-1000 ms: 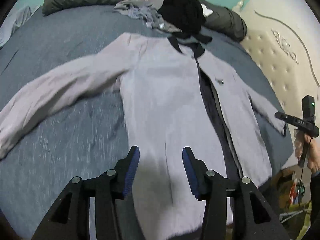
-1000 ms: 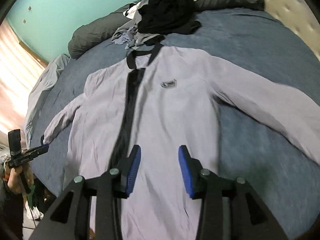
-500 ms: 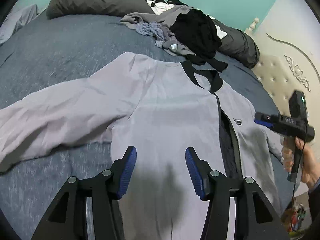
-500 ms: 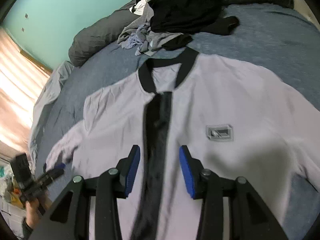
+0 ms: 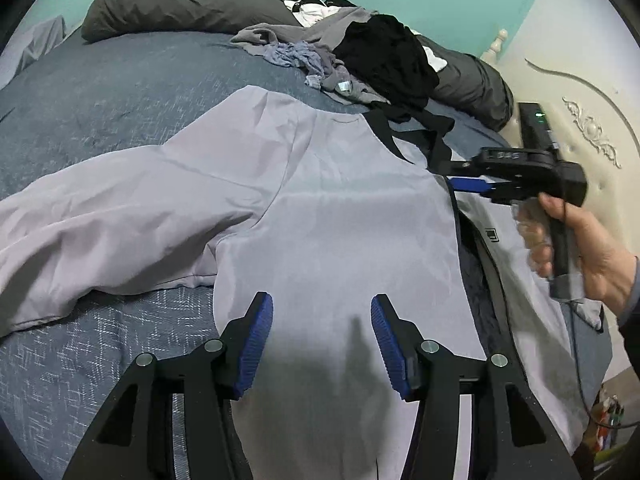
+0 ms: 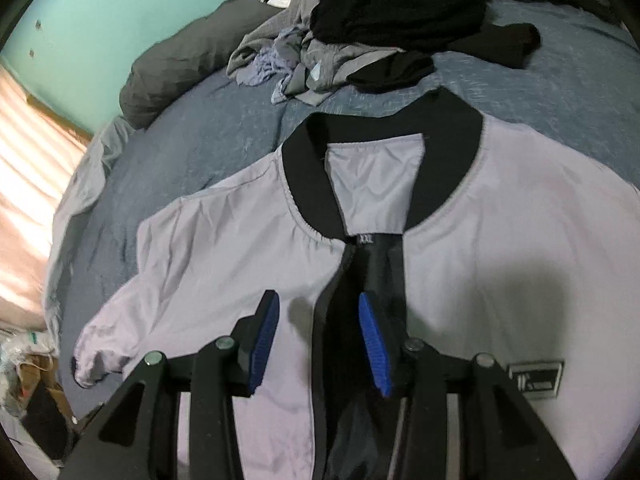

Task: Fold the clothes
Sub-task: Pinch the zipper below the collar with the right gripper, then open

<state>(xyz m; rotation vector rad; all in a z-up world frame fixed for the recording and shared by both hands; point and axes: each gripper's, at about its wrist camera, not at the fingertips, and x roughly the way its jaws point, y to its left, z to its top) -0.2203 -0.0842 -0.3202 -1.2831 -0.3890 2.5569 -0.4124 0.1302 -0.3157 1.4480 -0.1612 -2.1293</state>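
Note:
A lavender jacket (image 5: 340,220) with a black collar (image 6: 304,184) lies spread face up on the blue bed cover (image 5: 100,92), its front slightly apart. One sleeve (image 5: 100,232) stretches out to the left. My left gripper (image 5: 320,304) hovers open over the jacket's left front panel, with nothing between its fingers. My right gripper (image 6: 318,298) hangs just below the collar, its jaws closing. The black front edge (image 6: 340,320) lies under the gap, and the pads are not pressing on it. A hand holds that right gripper (image 5: 460,174) in the left wrist view.
A heap of black, grey and blue clothes (image 5: 380,56) sits beyond the collar. Dark grey pillows (image 5: 180,4) line the far edge. A cream headboard (image 5: 580,120) is on the right. Floor clutter (image 6: 28,360) lies past the bed's left edge.
Both grippers have dropped lower and moved up the jacket toward the collar. The right one travelled furthest, from the lower front to just under the collar, and its jaws have narrowed a little.

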